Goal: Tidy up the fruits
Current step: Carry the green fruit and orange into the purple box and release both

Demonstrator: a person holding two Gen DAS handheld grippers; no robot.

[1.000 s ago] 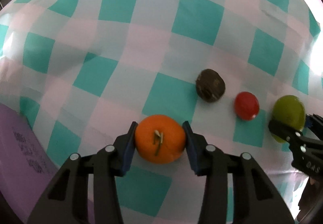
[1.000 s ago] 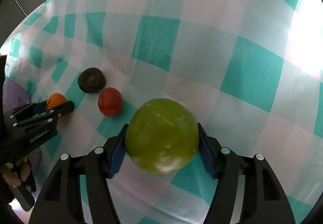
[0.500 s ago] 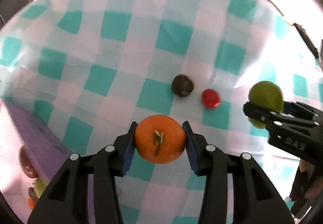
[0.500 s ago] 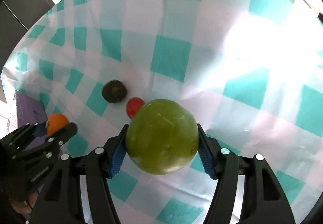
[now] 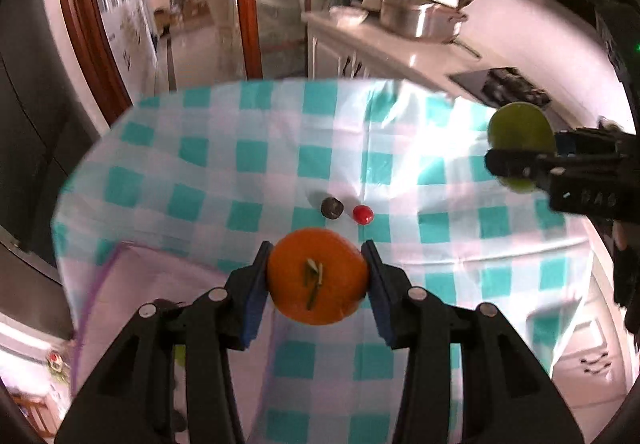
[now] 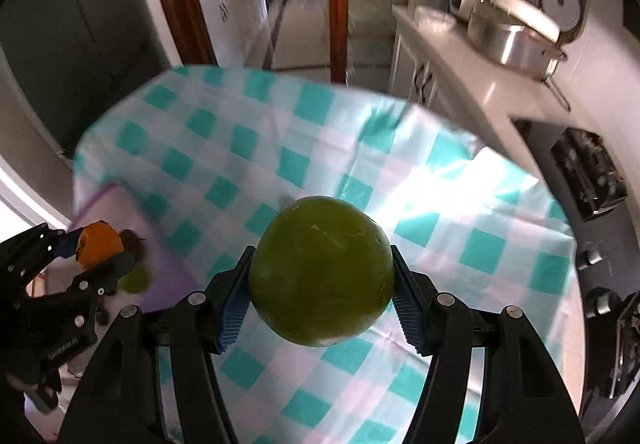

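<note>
My left gripper [image 5: 317, 276] is shut on an orange [image 5: 318, 276], held high above the checked tablecloth [image 5: 224, 180]. My right gripper [image 6: 320, 276] is shut on a large green fruit [image 6: 320, 270], also lifted well off the table. In the left wrist view the green fruit [image 5: 520, 136] and the right gripper show at the right edge. A dark brown fruit [image 5: 332, 207] and a small red fruit [image 5: 363, 214] lie side by side on the cloth below. In the right wrist view the orange [image 6: 99, 244] shows at the left in the left gripper.
A purple board [image 6: 120, 212] lies at the table's left edge, with a few small fruits [image 6: 134, 280] on it, partly hidden. A white counter [image 5: 400, 48] with metal pots and a rice cooker stands beyond the table. A wooden door frame [image 5: 244, 0] rises behind.
Both grippers have risen far above the table with their fruits still gripped. The table now looks small and the room beyond has come into view.
</note>
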